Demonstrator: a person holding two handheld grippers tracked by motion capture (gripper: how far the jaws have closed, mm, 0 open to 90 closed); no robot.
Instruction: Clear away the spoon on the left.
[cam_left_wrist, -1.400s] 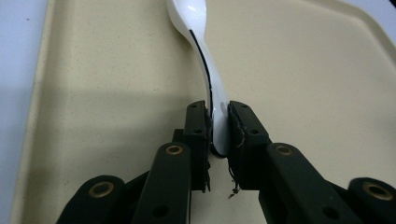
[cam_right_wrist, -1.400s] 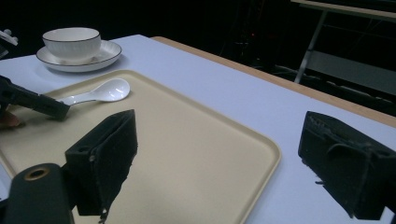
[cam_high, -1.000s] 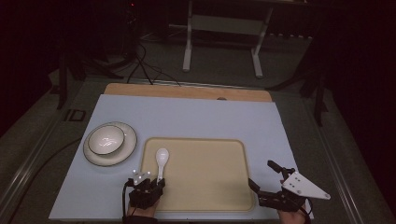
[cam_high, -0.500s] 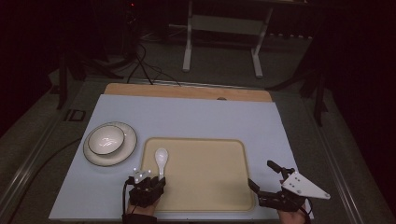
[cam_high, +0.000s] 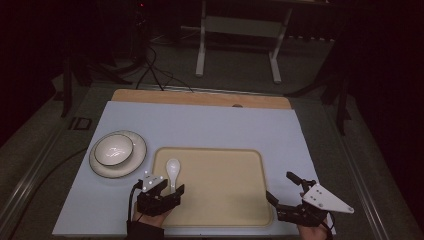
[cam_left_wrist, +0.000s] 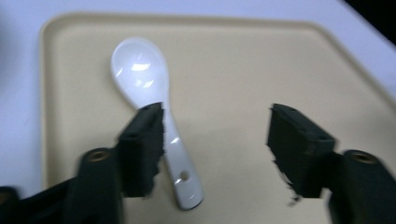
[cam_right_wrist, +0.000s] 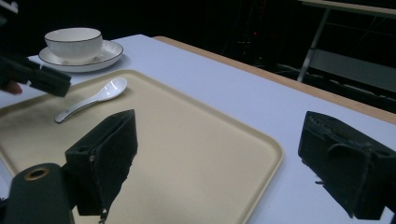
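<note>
- The white ceramic spoon (cam_left_wrist: 152, 112) lies flat on the beige tray (cam_high: 225, 200), near its left edge, bowl pointing away from the person and handle toward them.
- The left gripper (cam_high: 167, 192) hangs just above the spoon's handle; its fingers (cam_left_wrist: 142, 149) have just been opening and stand well apart, gripping nothing, with the handle lying beside the left one.
- The right gripper (cam_high: 285, 192) sits at the tray's near right corner, its fingers (cam_right_wrist: 105, 158) spread wide and empty.
- A white bowl (cam_high: 114, 149) rests on a saucer (cam_high: 131, 165) on the tabletop (cam_high: 200, 125), left of the tray.
</note>
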